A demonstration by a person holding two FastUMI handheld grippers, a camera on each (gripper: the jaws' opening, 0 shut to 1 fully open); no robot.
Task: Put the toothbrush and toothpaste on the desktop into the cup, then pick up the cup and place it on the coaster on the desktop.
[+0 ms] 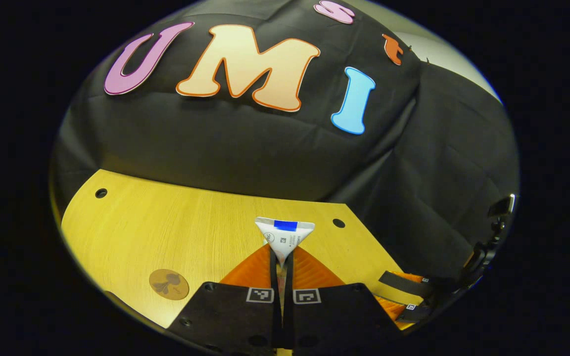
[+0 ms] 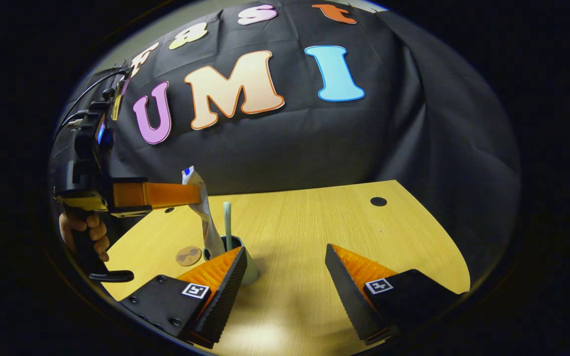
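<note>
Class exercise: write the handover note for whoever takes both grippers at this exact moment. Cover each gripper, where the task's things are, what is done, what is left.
Left gripper: shut on the toothpaste, held upright with its lower end in the cup.
Right gripper: open, holding nothing, low over the desk beside the cup.
Toothbrush: already standing in the cup.
Coaster: bare, on the desk beside the cup.
Done: toothbrush in.
Left: release the toothpaste into the cup, then lift the cup onto the coaster.

cup point(image 2: 245, 269) just beyond my right tool's point(image 2: 285, 291) left finger | toothbrush point(image 2: 227, 217) in cup | toothpaste point(image 2: 201, 207) in my left tool point(image 2: 193, 194), over cup | coaster point(image 2: 188, 255) left of cup, on tabletop point(image 2: 314, 227)
</note>
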